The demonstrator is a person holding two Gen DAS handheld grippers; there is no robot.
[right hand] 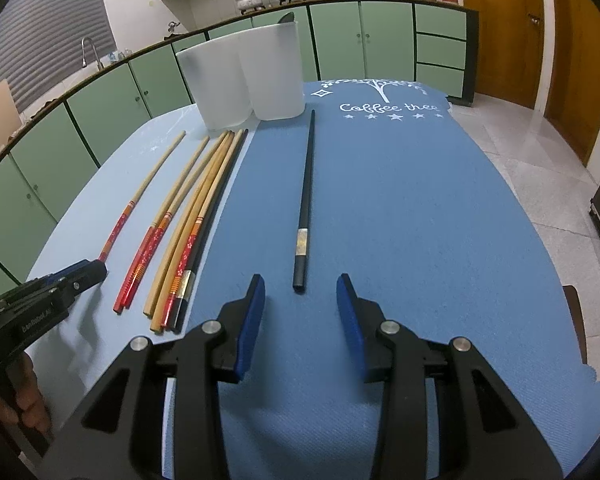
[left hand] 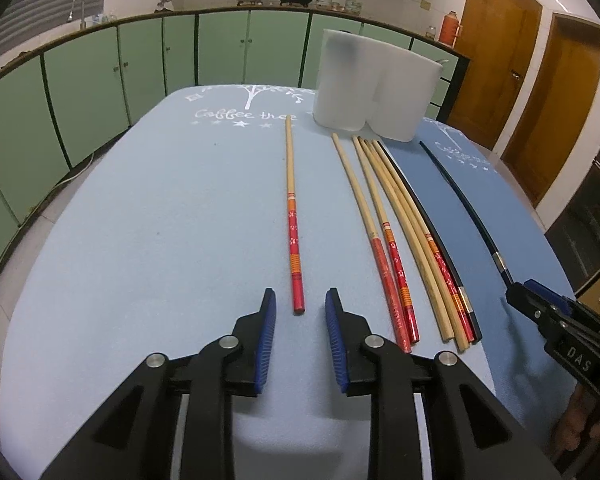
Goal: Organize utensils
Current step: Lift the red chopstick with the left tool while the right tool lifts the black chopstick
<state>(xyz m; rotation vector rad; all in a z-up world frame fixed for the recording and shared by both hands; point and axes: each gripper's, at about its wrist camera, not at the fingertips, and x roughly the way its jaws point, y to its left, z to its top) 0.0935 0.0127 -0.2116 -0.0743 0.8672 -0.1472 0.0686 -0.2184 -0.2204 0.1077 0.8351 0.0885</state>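
Note:
A lone red-handled chopstick [left hand: 292,216] lies on the light blue mat straight ahead of my left gripper [left hand: 300,304], which is open with the chopstick's end just beyond its tips. A bundle of several wooden, red-handled and black chopsticks [left hand: 404,232] lies to its right; the bundle also shows in the right wrist view [right hand: 188,224]. A single black chopstick [right hand: 305,204] lies on the dark blue mat ahead of my right gripper [right hand: 300,292], which is open. A white two-compartment holder [right hand: 244,76] stands at the far end, with a dark utensil tip showing above it.
The light blue mat [left hand: 160,220] and the dark blue mat [right hand: 420,208] cover the table side by side. Green kitchen cabinets [left hand: 140,68] run behind. Wooden doors [left hand: 540,80] and tiled floor are to the right.

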